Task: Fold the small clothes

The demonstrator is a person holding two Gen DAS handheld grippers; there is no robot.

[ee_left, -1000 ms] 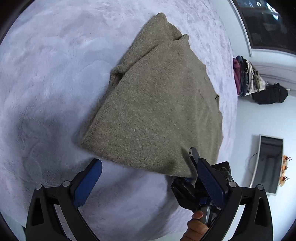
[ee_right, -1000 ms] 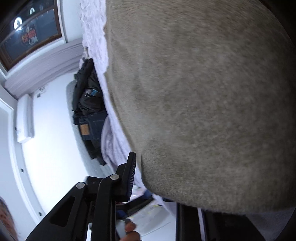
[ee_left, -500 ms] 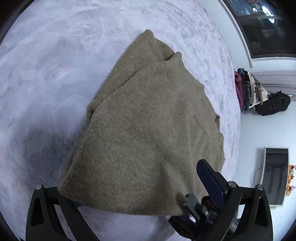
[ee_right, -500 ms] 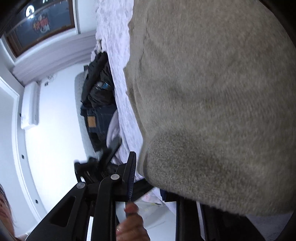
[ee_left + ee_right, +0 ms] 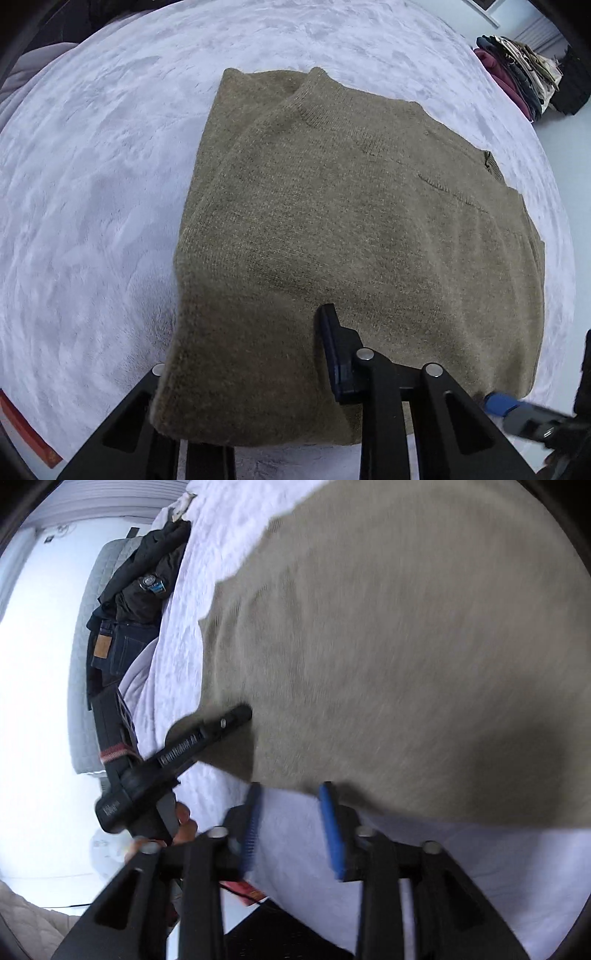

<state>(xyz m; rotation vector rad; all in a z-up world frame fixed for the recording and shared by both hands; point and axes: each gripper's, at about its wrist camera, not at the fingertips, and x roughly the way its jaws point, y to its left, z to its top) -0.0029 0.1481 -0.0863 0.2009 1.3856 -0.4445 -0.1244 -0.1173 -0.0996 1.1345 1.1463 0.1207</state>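
Observation:
An olive knit sweater (image 5: 351, 229) lies folded on a fluffy white blanket (image 5: 92, 192). My left gripper (image 5: 295, 314) is at its near edge and its jaws are closing. One black finger (image 5: 336, 350) lies on top of the knit; the other is hidden under the hem, so the fabric is pinched between them. In the right wrist view the left gripper (image 5: 236, 716) touches the sweater's (image 5: 406, 646) left edge. My right gripper (image 5: 290, 805) hangs just short of the near hem. Its jaws are opening, with only blanket between the blue pads (image 5: 332, 834).
A stack of folded clothes (image 5: 517, 70) sits at the blanket's far right edge. Dark clothes and jeans (image 5: 122, 627) are piled on a grey seat beyond the bed. A hand (image 5: 183, 827) holds the left gripper. A red strip (image 5: 26, 432) shows at lower left.
The right gripper let go of the sweater's corner and lifted away. The left gripper moved in over the near hem and closed from wide open. The sweater now lies flatter.

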